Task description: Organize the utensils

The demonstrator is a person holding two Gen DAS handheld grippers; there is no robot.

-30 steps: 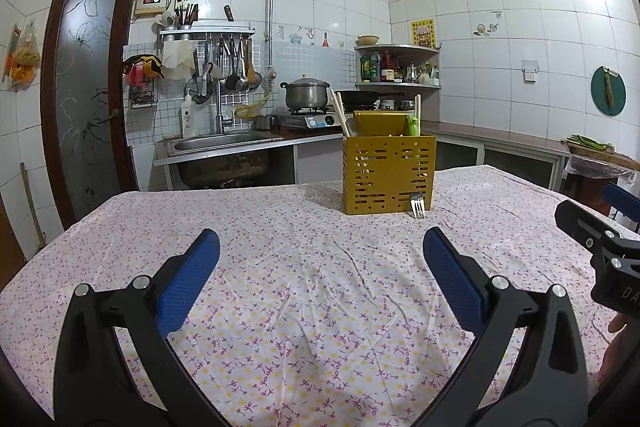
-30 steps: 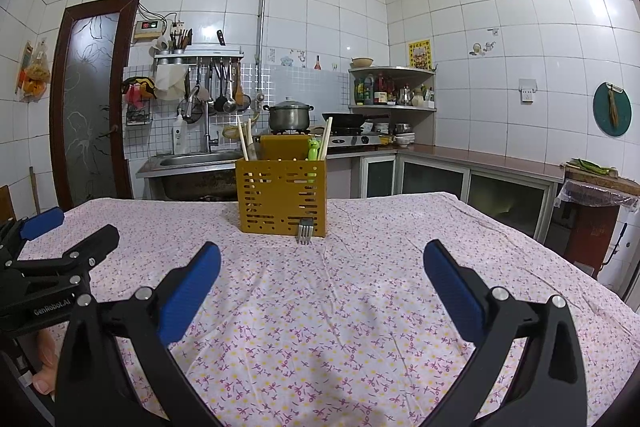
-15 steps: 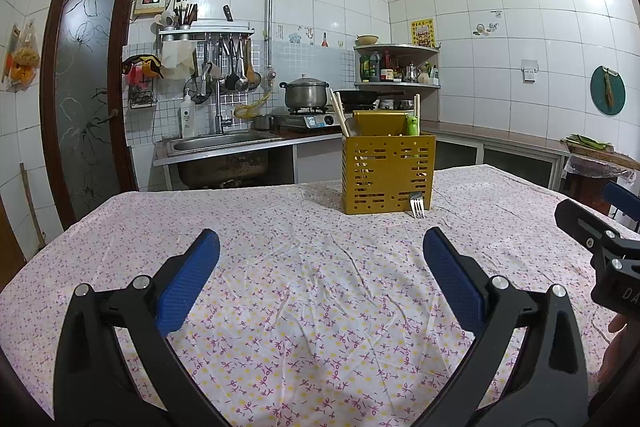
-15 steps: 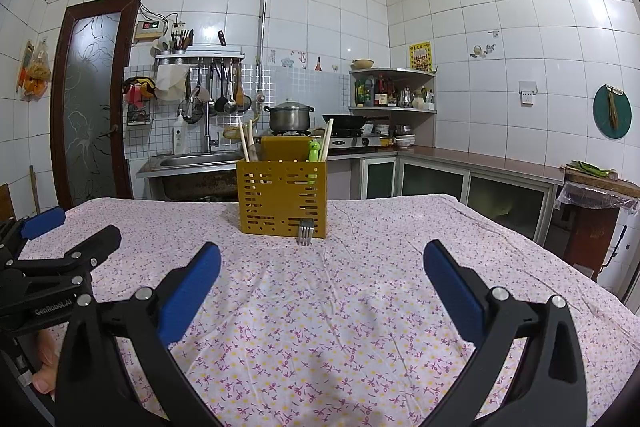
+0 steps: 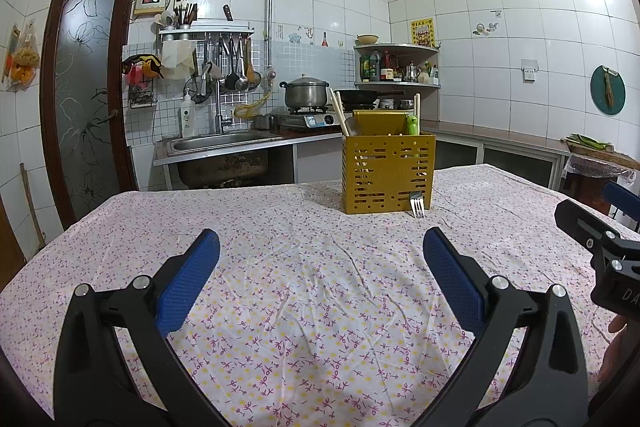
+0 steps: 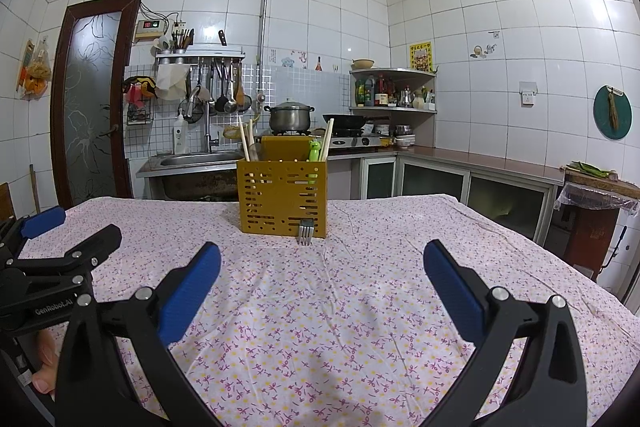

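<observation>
A yellow perforated utensil holder point(image 5: 387, 171) point(image 6: 282, 198) stands upright on the flowered tablecloth, well beyond both grippers. Chopsticks point(image 6: 245, 141), a spoon and a green-handled utensil point(image 6: 314, 151) stick up out of it. A metal fork point(image 5: 417, 206) point(image 6: 306, 230) lies on the cloth against the holder's front right corner, tines toward me. My left gripper point(image 5: 320, 275) is open and empty above the near cloth. My right gripper point(image 6: 321, 277) is also open with nothing between its blue pads.
The table point(image 5: 280, 219) is covered by a white cloth with small flowers. Behind it are a sink point(image 5: 224, 141), a pot on a stove point(image 5: 306, 93), hanging ladles and a corner shelf. The other gripper shows at the edge of each view point(image 5: 600, 251) point(image 6: 52, 267).
</observation>
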